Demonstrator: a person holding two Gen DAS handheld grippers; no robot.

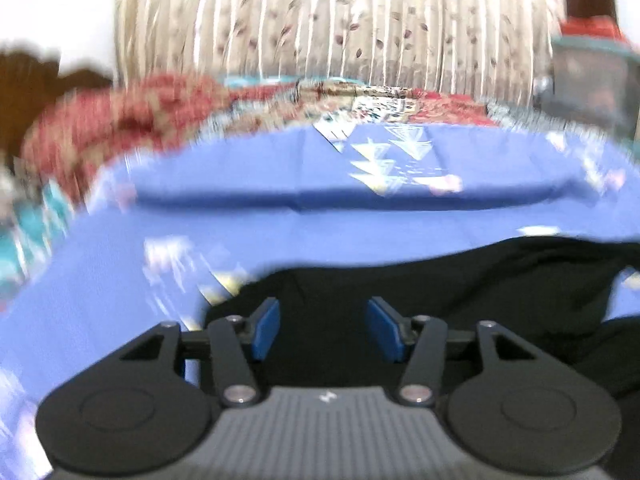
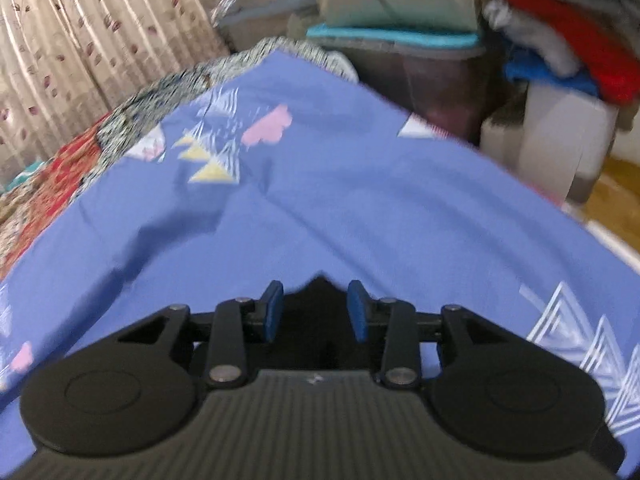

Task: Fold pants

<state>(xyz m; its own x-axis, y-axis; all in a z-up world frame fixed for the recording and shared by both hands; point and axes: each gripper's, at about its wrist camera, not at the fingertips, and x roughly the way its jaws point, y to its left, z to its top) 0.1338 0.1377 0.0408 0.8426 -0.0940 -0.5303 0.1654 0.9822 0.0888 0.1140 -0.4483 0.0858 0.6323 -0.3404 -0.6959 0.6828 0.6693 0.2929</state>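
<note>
The black pants (image 1: 440, 280) lie on a blue patterned sheet (image 1: 240, 224). In the left wrist view they fill the lower right, and my left gripper (image 1: 323, 330) hangs open just over their near edge, blue pads (image 1: 266, 332) spread with dark cloth between and below them. In the right wrist view only a small peak of the black pants (image 2: 318, 300) shows between the pads (image 2: 357, 312) of my right gripper (image 2: 315, 310), which is open over it. Both views are blurred.
The blue sheet (image 2: 360, 200) covers a bed with a red floral quilt (image 1: 120, 128) at its far side. Cream curtains (image 1: 320, 20) hang behind. Storage bins (image 2: 420, 68) and stacked clothes (image 2: 560, 40) stand beyond the bed corner at right.
</note>
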